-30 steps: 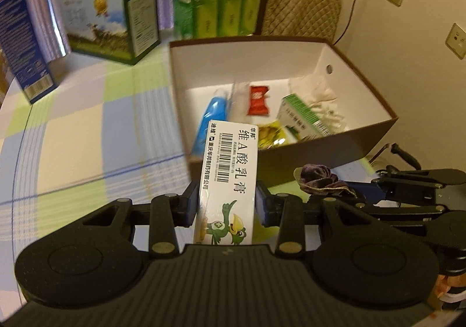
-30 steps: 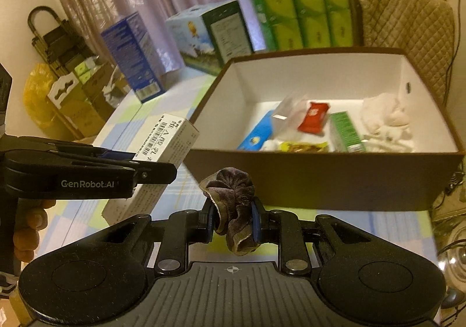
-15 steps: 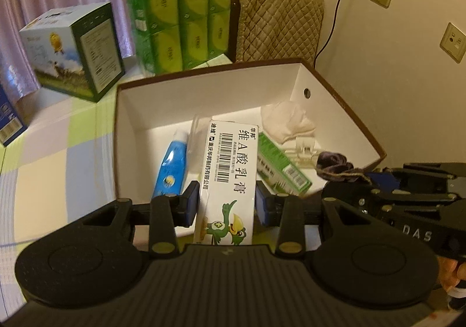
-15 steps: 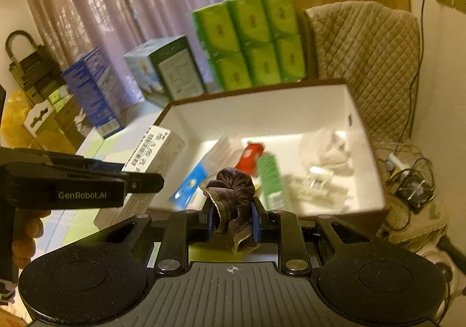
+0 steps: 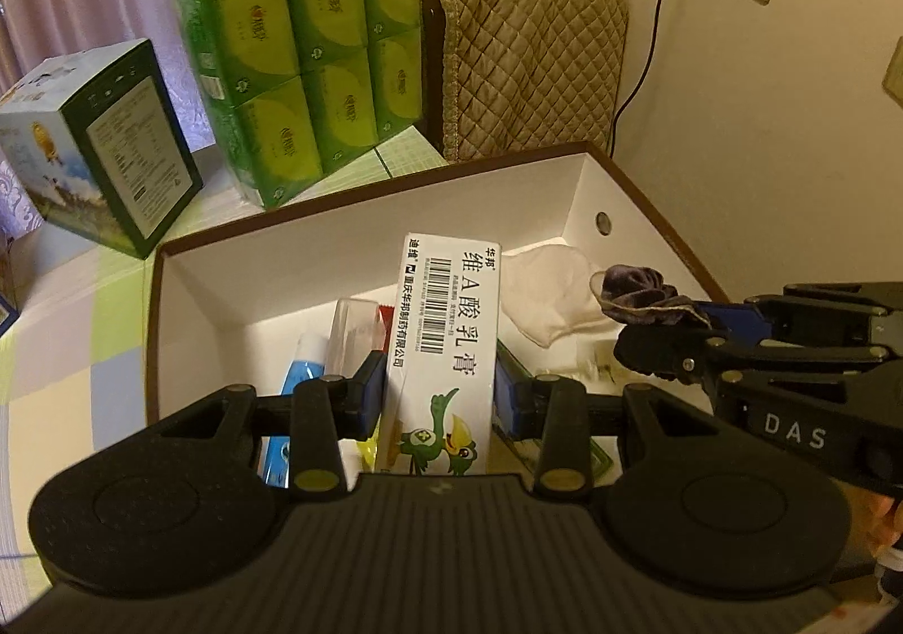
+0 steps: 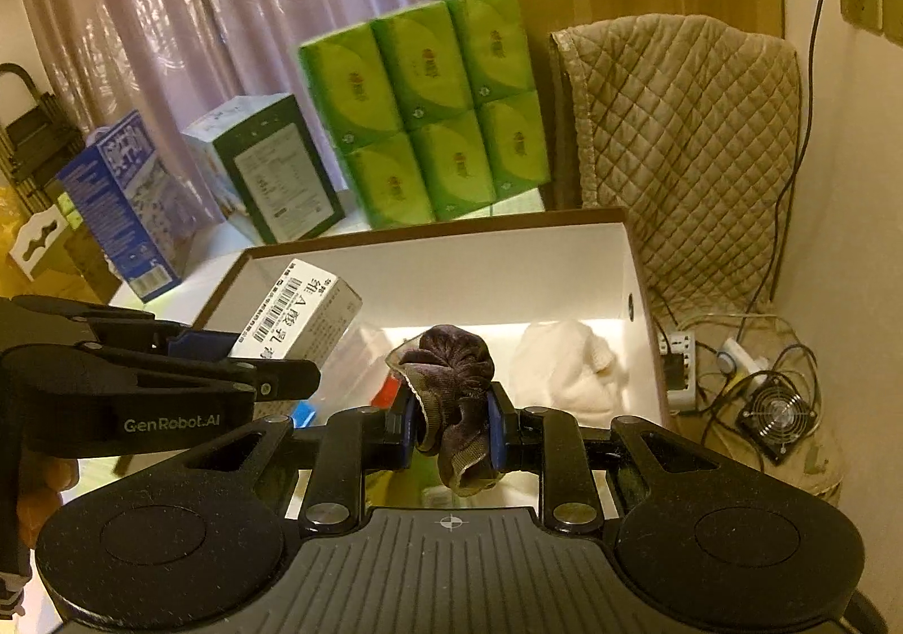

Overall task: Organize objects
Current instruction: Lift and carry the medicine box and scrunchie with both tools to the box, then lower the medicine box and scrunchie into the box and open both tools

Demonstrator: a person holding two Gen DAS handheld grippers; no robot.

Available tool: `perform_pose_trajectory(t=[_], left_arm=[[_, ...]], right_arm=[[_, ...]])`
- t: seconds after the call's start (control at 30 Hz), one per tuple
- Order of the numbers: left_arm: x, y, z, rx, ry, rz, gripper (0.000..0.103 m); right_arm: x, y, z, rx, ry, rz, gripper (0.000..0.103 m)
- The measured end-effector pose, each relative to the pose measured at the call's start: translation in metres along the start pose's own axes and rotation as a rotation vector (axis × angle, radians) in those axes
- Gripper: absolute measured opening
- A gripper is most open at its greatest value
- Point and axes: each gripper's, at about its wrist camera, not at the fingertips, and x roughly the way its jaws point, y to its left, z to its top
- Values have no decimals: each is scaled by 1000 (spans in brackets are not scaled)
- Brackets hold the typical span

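The left gripper (image 5: 440,399) holds a long white ointment carton (image 5: 446,346) clamped between its two fingers over the open brown box (image 5: 152,329); the carton's long axis runs along the fingers and its far end, the one with the barcode, points forward and a little upward toward the back wall of the box. The right gripper (image 6: 451,428) is closed on a dark velvet scrunchie (image 6: 451,397), which hangs crumpled between the blue pads above the right part of the same box, near a white cloth (image 6: 564,368) that lies inside. In the box under the carton lie also a blue tube (image 5: 299,374) and a green packet (image 5: 513,368), and behind the box a pack of green tissues (image 5: 299,52) stands on the table (image 5: 84,329).
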Motion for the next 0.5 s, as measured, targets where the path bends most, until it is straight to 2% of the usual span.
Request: perform_pose_trajectory(t=[0.5], left_arm=[[75, 4, 26, 40, 90, 32, 35]], right_arm=[[62, -34, 15, 29, 86, -20, 21]])
